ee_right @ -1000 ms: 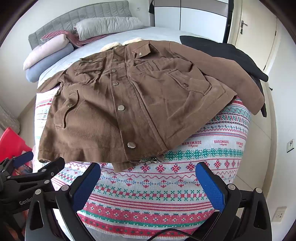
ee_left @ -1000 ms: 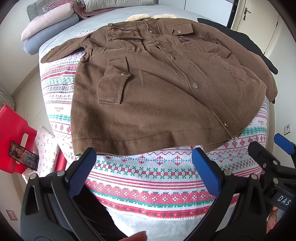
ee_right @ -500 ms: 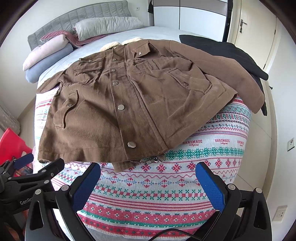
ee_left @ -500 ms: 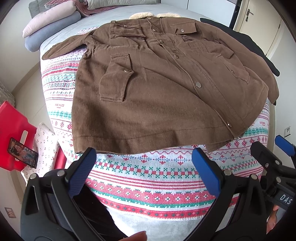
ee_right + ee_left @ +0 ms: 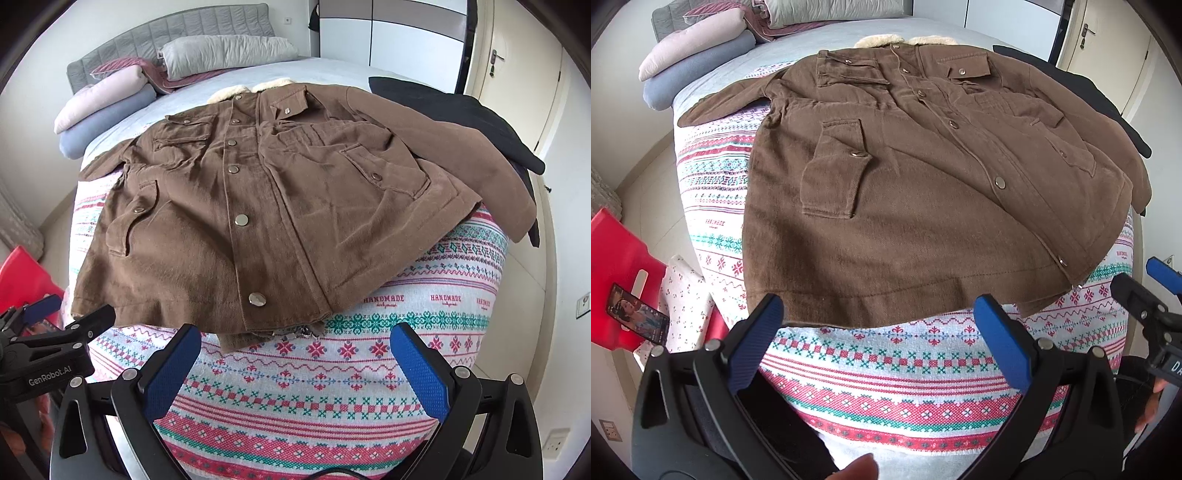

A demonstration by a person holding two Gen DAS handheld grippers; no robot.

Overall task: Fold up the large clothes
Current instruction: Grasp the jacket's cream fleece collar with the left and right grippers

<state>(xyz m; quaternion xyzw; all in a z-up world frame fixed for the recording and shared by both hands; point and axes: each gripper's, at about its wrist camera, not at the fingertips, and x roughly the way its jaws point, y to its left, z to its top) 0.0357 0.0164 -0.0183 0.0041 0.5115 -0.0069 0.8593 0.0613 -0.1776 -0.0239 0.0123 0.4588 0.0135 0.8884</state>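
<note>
Brown jacket (image 5: pixel 258 206) with cream fleece collar (image 5: pixel 236 90) on a white blanket (image 5: pixel 332 387) banded in red, green and pink patterns; black garment (image 5: pixel 461 114) far right.

Bare patterned blanket (image 5: pixel 314 391) lies open ahead of both spread grippers up to the brown jacket's (image 5: pixel 258 206) hem at 12 o'clock, a black garment (image 5: pixel 461 114) crowding 2 o'clock.
</note>
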